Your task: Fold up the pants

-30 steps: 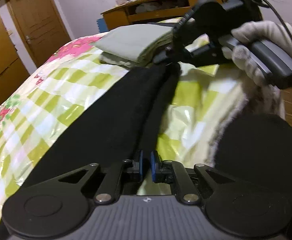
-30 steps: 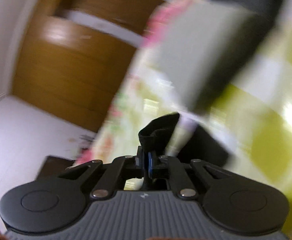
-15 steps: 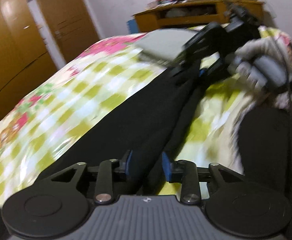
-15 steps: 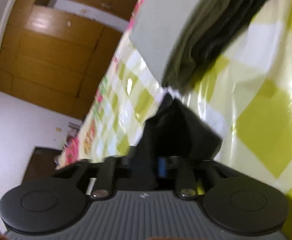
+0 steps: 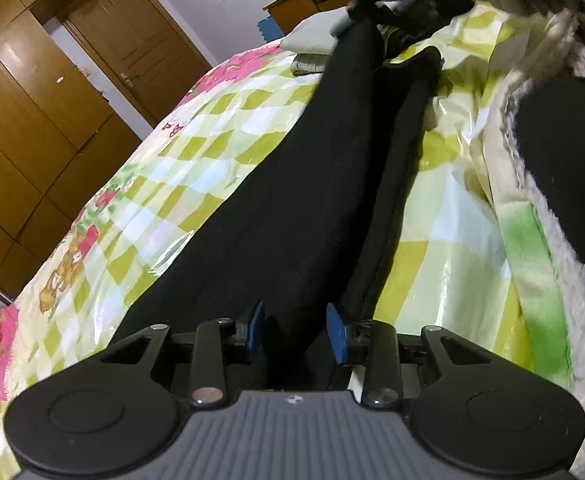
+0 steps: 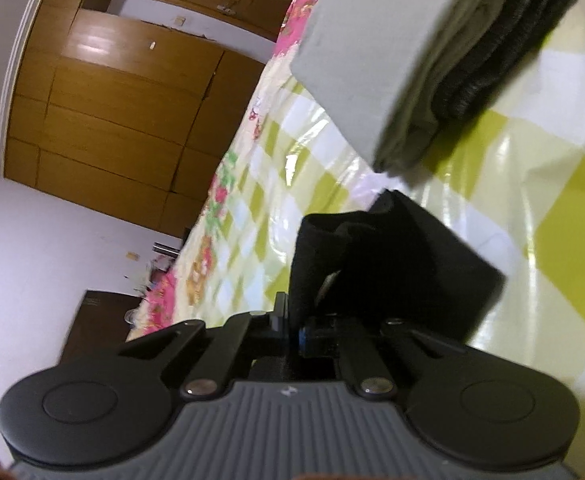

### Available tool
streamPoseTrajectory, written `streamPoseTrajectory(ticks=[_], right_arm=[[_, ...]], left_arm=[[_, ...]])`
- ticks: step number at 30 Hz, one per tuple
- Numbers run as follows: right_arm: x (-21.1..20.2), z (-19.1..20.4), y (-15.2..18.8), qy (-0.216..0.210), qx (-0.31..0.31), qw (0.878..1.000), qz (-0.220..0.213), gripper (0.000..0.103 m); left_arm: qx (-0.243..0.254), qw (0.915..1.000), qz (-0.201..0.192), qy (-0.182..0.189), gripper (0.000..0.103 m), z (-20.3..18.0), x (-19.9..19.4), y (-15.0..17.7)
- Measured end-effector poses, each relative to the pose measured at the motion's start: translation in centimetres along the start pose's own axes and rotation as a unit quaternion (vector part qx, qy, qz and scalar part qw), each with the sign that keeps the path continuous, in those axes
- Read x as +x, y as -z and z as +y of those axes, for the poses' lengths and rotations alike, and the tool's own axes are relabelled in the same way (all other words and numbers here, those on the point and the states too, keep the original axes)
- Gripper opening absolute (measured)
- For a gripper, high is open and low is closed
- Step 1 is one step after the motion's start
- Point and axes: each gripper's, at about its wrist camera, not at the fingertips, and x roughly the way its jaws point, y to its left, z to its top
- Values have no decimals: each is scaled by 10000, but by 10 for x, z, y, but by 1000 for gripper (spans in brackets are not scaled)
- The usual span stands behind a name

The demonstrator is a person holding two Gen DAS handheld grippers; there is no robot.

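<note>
1. Lying lengthwise on the checked bedspread (image 5: 212, 168), the black pants (image 5: 292, 200) ran from the near end toward a stack of folded clothes (image 5: 312, 36) at the far end.
2. Bare bedspread stayed open to the left; the right bed edge (image 5: 532, 240) ran close beside the pants.
3. The left gripper (image 5: 296, 330) stood with jaws apart, fabric between them, pads not pressing.
4. The right gripper (image 6: 292, 328) was clamped on the pants' far end (image 6: 392, 264), just beside the stack (image 6: 392, 60).
</note>
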Motion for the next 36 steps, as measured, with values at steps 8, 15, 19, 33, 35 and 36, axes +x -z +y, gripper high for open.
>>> streamPoseTrajectory(ticks=[8,15,19,33,35,36], right_arm=[[2,33,-12,-407,-103,9991,8,6],[2,55,-17,-525,-286,9982,25,6],[-17,53,-12,-528,-387,9978,-66,6],[-10,-20,0,528,-54,9986,87,8],[-5,-25,-2,526,2,9986,107,10],[-2,-27,-3,482,72,9987,123,10]], left_arm=[[339,9983,-44,-477,55,-4,8,-1],[-294,9986,-190,-384,20,45,-17,-23],[-160,9999,-54,-35,20,26,-10,-15],[74,9996,160,202,19,1,8,-7],[61,9996,150,213,20,3,7,-7],[52,9997,135,204,20,6,5,-9]])
